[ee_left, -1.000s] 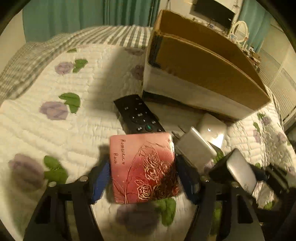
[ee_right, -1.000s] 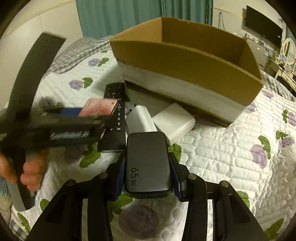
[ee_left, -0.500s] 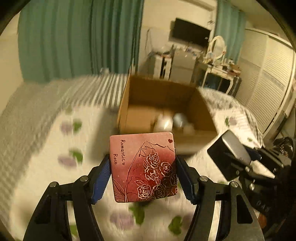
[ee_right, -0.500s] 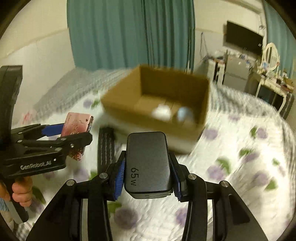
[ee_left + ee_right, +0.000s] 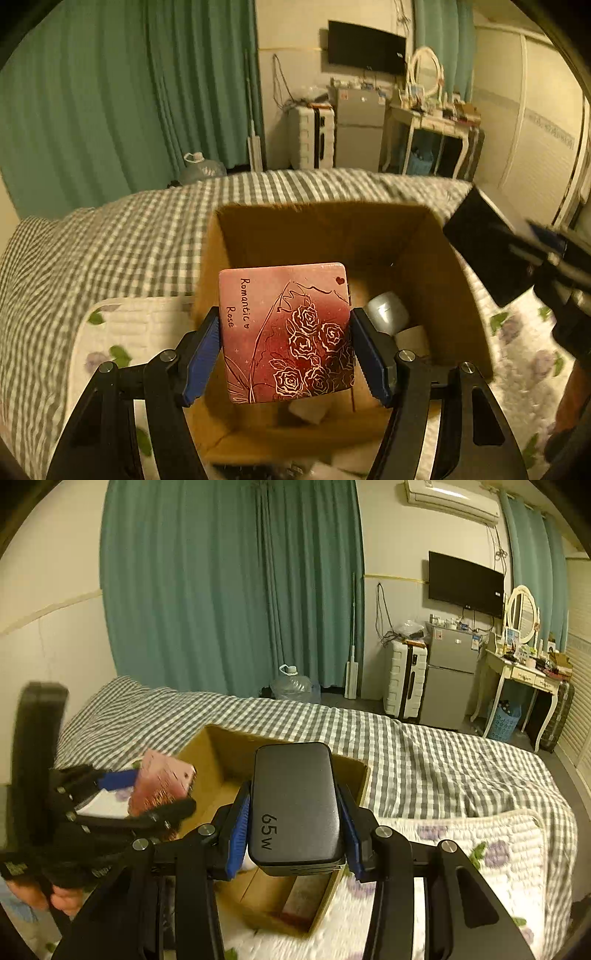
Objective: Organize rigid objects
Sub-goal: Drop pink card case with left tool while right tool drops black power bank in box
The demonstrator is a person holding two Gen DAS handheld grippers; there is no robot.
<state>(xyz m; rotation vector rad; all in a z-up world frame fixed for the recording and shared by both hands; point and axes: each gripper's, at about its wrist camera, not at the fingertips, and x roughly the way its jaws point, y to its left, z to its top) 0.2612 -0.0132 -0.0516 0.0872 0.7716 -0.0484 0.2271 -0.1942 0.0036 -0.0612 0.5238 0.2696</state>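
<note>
Both loads are now up off the bed and hanging over the cardboard box, where a second ago they sat low on the quilt among the remote and the white adapters. The left tongs are closed on the pink tin, the one with roses and "Romantic Rose" on its lid, their blue pads pressed to its two side edges. It sits above the near part of the box's open top. The right tongs are clamped narrow on the black charger marked "65w", which hovers over the box's right-hand side as seen from the right wrist camera. In the left view that charger shows at the far right edge, blurred.

Inside the box, a silver rounded object and something pale lie on the floor already.

The lift means the picking-up is done for these two items, I'd say, and what remains is lowering them in and letting go. There looks to be room, though the silver thing sits close under the tin's right edge.
</note>
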